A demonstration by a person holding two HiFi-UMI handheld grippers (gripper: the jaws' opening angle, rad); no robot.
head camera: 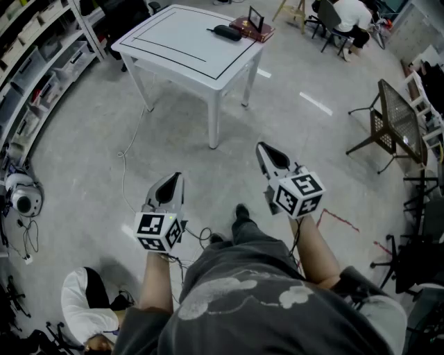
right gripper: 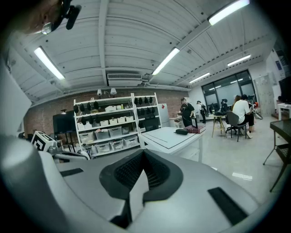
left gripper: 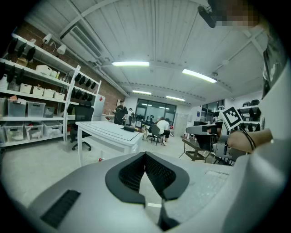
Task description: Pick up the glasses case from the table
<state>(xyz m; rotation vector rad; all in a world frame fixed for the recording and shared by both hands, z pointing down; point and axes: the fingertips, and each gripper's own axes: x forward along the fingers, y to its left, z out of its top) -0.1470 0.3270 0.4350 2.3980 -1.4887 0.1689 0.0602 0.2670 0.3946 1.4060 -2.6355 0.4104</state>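
The black glasses case (head camera: 227,32) lies near the far edge of the white table (head camera: 173,48), beside a dark red book (head camera: 253,29) with a small frame standing on it. My left gripper (head camera: 176,179) and right gripper (head camera: 263,148) hang over the floor well short of the table, both shut with nothing in them. In the left gripper view the jaws (left gripper: 145,156) meet, and the case (left gripper: 129,129) is small and far off on the table. The right gripper view shows shut jaws (right gripper: 144,154), with the case (right gripper: 182,131) ahead and a little to the right.
Storage shelves (head camera: 31,66) line the left wall. A cable (head camera: 127,163) trails on the floor by the table leg. A mesh chair (head camera: 394,118) stands at the right. One person sits at the far right (head camera: 350,15); another crouches at my lower left (head camera: 87,305).
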